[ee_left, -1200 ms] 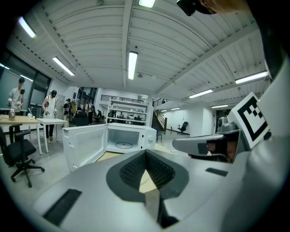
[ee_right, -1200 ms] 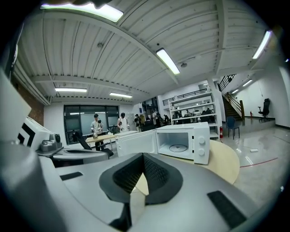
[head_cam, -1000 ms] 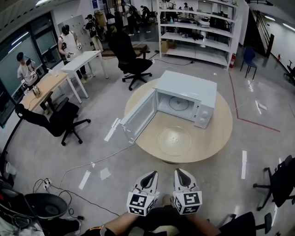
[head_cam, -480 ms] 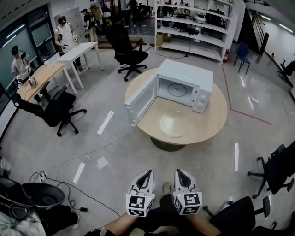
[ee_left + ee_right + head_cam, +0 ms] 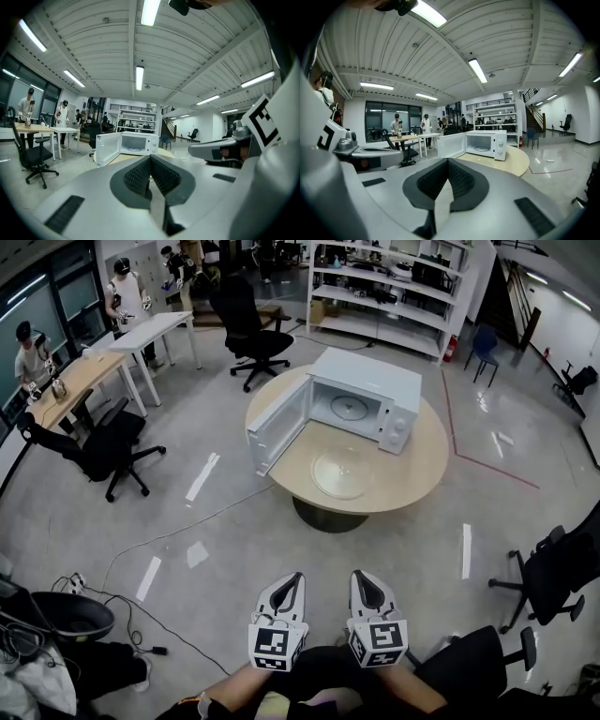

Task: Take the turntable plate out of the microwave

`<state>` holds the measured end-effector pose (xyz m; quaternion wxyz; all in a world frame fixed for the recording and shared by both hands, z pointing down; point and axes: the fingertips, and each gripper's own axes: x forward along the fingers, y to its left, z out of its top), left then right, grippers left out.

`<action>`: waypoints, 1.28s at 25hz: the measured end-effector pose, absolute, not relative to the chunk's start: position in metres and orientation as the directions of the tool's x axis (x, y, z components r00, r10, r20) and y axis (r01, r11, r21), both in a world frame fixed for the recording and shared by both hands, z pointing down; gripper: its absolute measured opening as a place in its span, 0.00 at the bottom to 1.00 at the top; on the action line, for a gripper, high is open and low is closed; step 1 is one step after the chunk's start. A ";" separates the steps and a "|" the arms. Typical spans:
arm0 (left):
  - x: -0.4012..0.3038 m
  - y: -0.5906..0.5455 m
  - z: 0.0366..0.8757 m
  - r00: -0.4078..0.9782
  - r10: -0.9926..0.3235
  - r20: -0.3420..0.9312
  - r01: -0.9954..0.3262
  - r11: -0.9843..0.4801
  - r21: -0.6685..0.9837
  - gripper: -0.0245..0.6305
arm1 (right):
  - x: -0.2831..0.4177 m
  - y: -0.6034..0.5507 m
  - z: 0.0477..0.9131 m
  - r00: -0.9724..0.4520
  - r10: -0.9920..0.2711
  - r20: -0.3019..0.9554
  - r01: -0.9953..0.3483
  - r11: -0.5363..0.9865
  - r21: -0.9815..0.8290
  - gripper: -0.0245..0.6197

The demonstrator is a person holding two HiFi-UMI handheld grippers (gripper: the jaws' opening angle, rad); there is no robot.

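The clear glass turntable plate (image 5: 345, 472) lies flat on the round wooden table (image 5: 417, 479), in front of the white microwave (image 5: 370, 381). The microwave's door (image 5: 277, 435) hangs open to the left, and its cavity shows only a round hub on the floor. Both grippers are held close to the person's body, well back from the table and over the floor. My left gripper (image 5: 292, 581) and right gripper (image 5: 362, 578) are shut and hold nothing. The microwave (image 5: 133, 143) shows far off in the left gripper view, and the same microwave (image 5: 485, 143) in the right gripper view.
Black office chairs stand at the left (image 5: 103, 446), behind the table (image 5: 246, 329) and at the right (image 5: 553, 573). Desks (image 5: 141, 334) with people are at the far left, and shelves (image 5: 394, 287) at the back. Cables and a black bin (image 5: 52, 615) lie at lower left.
The table, plate and microwave look smaller and farther off as the view has backed away from them. Both grippers stay shut side by side near the body.
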<state>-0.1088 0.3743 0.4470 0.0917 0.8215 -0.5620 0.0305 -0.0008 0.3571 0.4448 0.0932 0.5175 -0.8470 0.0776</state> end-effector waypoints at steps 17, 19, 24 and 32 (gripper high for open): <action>-0.022 0.373 0.432 0.304 -0.941 0.147 -0.953 -0.299 0.059 0.11 | 0.089 0.370 0.445 -0.482 -0.844 0.235 -0.874 0.483 -0.055 0.06; -0.017 0.374 0.433 0.299 -0.942 0.150 -0.954 -0.295 0.053 0.11 | 0.096 0.369 0.447 -0.476 -0.848 0.235 -0.878 0.475 -0.062 0.06; -0.013 0.380 0.437 0.296 -0.941 0.165 -0.955 -0.292 0.048 0.11 | 0.107 0.371 0.452 -0.460 -0.854 0.242 -0.887 0.457 -0.073 0.06; -0.010 0.387 0.442 0.302 -0.937 0.174 -0.953 -0.297 0.055 0.11 | 0.114 0.379 0.452 -0.446 -0.861 0.244 -0.894 0.443 -0.068 0.06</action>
